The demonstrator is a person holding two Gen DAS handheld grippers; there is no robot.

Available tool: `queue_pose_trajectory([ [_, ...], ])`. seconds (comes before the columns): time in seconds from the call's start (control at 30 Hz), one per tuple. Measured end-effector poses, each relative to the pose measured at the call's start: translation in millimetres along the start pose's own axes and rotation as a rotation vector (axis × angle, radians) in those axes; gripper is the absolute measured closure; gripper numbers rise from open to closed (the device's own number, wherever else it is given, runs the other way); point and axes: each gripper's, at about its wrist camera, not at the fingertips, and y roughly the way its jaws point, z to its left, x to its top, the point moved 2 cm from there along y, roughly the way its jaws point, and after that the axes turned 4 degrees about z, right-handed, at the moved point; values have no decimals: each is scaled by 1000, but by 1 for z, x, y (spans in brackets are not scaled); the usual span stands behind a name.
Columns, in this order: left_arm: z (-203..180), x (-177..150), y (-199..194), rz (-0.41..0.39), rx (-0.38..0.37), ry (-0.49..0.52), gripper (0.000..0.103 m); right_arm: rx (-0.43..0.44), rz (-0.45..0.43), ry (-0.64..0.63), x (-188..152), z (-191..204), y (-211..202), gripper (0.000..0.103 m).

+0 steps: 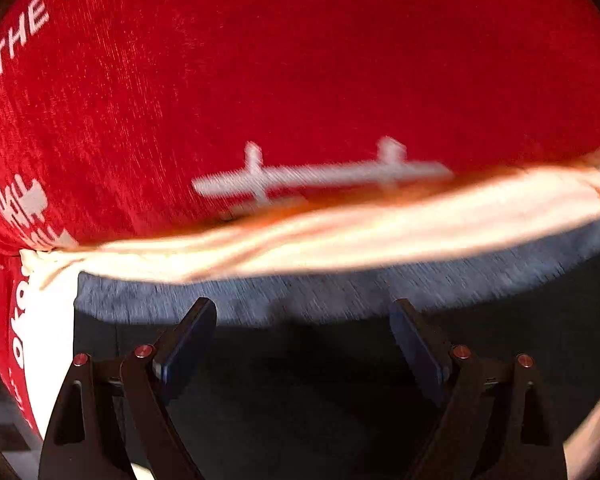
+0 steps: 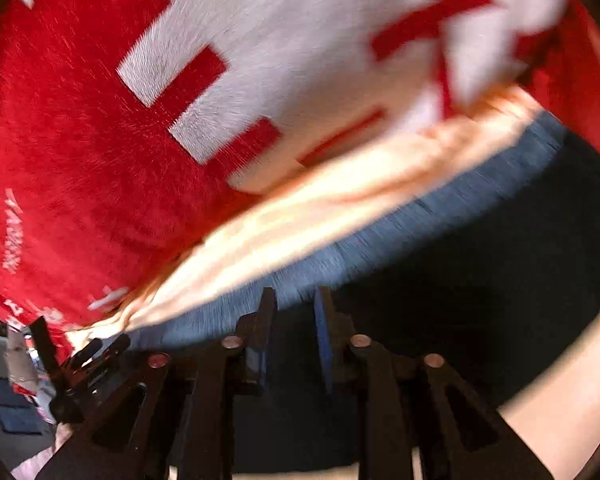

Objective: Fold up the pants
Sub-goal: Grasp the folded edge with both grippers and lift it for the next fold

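The left tool (image 1: 302, 320) has its two dark fingers spread wide apart, with nothing between the blue pads (image 1: 188, 344). The tips hang just short of a gray ribbed hem (image 1: 340, 292) that runs across the view from 9 to 3 o'clock; whether they touch it cannot be told through the blur. Below the hem, toward 6 o'clock, lies dark fabric (image 1: 300, 400), which may be the pants, though its shape is too shadowed to tell.

The right tool (image 2: 294, 300) has its fingers much closer together, a narrow gap showing between the blue pads (image 2: 324, 340), and nothing clamped in them. Its tips reach the same gray ribbed band (image 2: 420, 220), here slanting from 8 up to 2 o'clock, with dark cloth (image 2: 500, 280) spreading toward 4 o'clock.

Above the gray band in both views a pale peach strip (image 1: 340, 236) of soft, creased cloth curves across. Beyond it, filling 12 o'clock, is a red knit fabric (image 1: 300, 60) with white printed lettering and blocky white shapes (image 2: 300, 40). The left tool's tip (image 2: 80, 360) shows at 8 o'clock in the right view.
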Motion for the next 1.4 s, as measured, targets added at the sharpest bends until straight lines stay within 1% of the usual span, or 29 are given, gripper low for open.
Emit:
queue_pose_trajectory([
  [0.03,-5,-12,-8,5,-16,18,13,3,-5,40,-11,-12,-11,68],
  [0.07,-13,-25,-11,6,-17,33,13,2,-13,82,-21,-25,-21,65],
  [0.13,-26,-47,-11,19,-3,57,13,-13,-46,188,-43,-58,-42,65],
  [0.17,-33,-53,-3,46,3,62,13,-30,-63,230,-48,-71,-50,65],
  [0.23,-36,-62,7,65,-3,34,13,-70,-86,299,-58,-99,-61,65],
  [0.27,-34,-63,7,48,-14,-1,12,-91,-93,334,-58,-114,-63,65],
  [0.3,-32,-63,8,51,-12,-14,7,-104,-106,360,-57,-127,-67,65],
  [0.4,-27,-58,11,66,-11,-35,6,-156,-165,373,-45,-153,-74,65],
  [0.53,-30,-42,16,53,37,11,6,-191,-170,397,-23,-168,-68,65],
  [0.57,-31,-40,15,53,46,16,6,-186,-169,413,-19,-174,-66,66],
  [0.6,-32,-38,15,55,54,18,6,-173,-169,422,-14,-177,-65,73],
  [0.63,-33,-37,14,57,57,15,6,-177,-170,413,-12,-175,-65,91],
  [0.7,-41,-39,14,57,56,8,6,-192,-170,371,-10,-170,-70,94],
  [0.73,-43,-45,23,54,55,6,6,-198,-173,356,-11,-169,-74,97],
  [0.77,-43,-46,26,52,56,5,6,-217,-172,345,-13,-169,-75,97],
  [0.8,-35,-64,26,51,58,4,5,-232,-159,342,-16,-173,-74,97],
  [0.83,-26,-67,35,50,70,7,3,-243,-142,344,-18,-176,-69,97],
  [0.87,-27,-66,35,53,79,17,3,-264,-126,338,-20,-180,-65,97],
  [0.9,-25,-72,45,58,86,24,3,-287,-128,320,-21,-180,-64,94],
  [0.97,-28,-69,32,69,105,49,3,-341,-141,301,-23,-175,-70,80],
  [1.0,-31,-66,24,67,89,57,3,-361,-145,311,-26,-171,-76,80],
  [1.03,-38,-60,14,45,53,68,3,-368,-150,318,-28,-166,-83,80],
  [1.07,-45,-56,8,24,31,79,3,-337,-166,302,-29,-157,-89,80],
  [1.1,-53,-51,4,7,14,97,3,-285,-178,244,-28,-142,-93,80],
  [1.13,-63,-46,0,-9,1,120,3,-260,-173,182,-26,-128,-93,80],
  [1.2,-83,-32,4,-25,-12,142,3,-193,-127,25,-19,-91,-80,80],
  [1.27,-99,-16,17,-17,-31,111,3,-120,-67,-111,-10,-50,-54,80],
  [1.33,-106,-8,29,1,-33,81,3,-89,-16,-203,-1,-15,-21,80],
  [1.4,-108,-2,41,8,-26,56,3,-76,15,-266,2,10,8,80],
])
